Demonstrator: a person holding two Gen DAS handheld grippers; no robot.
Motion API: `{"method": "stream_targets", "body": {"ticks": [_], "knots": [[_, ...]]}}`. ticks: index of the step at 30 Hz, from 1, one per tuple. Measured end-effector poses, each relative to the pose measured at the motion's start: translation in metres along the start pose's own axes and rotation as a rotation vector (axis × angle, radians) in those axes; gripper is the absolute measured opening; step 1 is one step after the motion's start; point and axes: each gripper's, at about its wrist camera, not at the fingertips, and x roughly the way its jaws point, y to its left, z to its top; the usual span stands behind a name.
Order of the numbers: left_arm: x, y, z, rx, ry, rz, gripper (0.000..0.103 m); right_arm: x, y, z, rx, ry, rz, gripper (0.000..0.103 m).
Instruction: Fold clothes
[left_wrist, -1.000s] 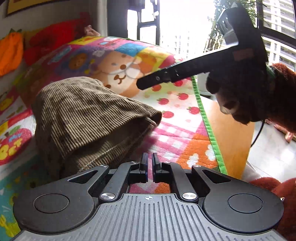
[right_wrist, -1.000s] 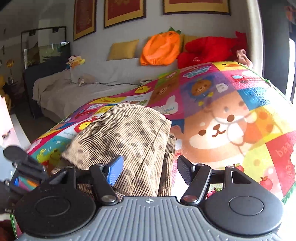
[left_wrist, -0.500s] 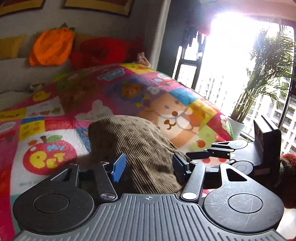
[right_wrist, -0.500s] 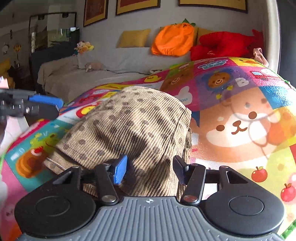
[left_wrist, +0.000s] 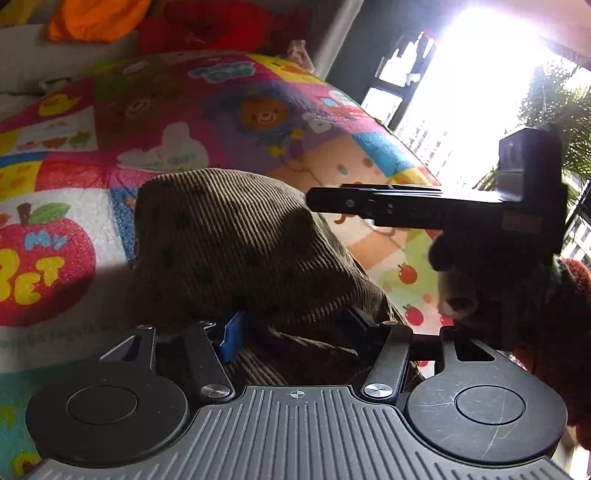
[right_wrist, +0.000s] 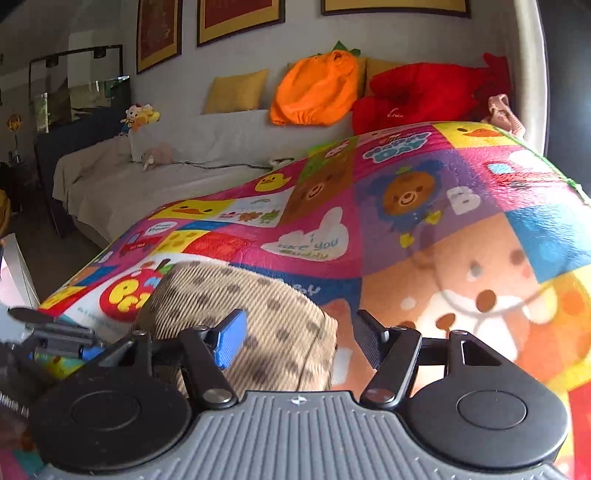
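Here we are over the colourful play mat (left_wrist: 207, 110), and the brown spotted corduroy garment (left_wrist: 236, 243) sits in a folded heap at the centre of the left wrist view, low and left of centre in the right wrist view (right_wrist: 258, 325).

Left tongs (left_wrist: 291, 332) at the bottom of their own frame: the jaws have just been opening, and now they stand wide. The near edge of the garment lies between the blue pad and the dark one. The cloth there is in deep shadow, so whether either pad brushes it is hard to call, but nothing looks pinched.

Right tongs (right_wrist: 299, 341): jaws have just been opening too, standing wide apart, with the right-hand edge of the garment below and between them, and no grip on it. That picture is a little smeared.

In the left wrist view the right tongs (left_wrist: 325, 199) reach in from the right side of the frame, tips above the garment's right slope, carried by a hand (left_wrist: 491, 280) in a fuzzy dark sleeve. In the right wrist view the left tongs (right_wrist: 55, 332) show at the lower left edge.

Upper part of the right wrist frame: an orange pumpkin cushion (right_wrist: 317, 92) and a red plush (right_wrist: 424, 96) on the sofa.
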Motion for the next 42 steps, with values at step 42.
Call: {"method": "stream_targets", "body": {"ticks": [42], "knots": [[0.069,0.041,0.083,-0.037,0.035,-0.022,0.076,-0.042,0.024,-0.062,0.045,0.102,0.121,0.103]]}}
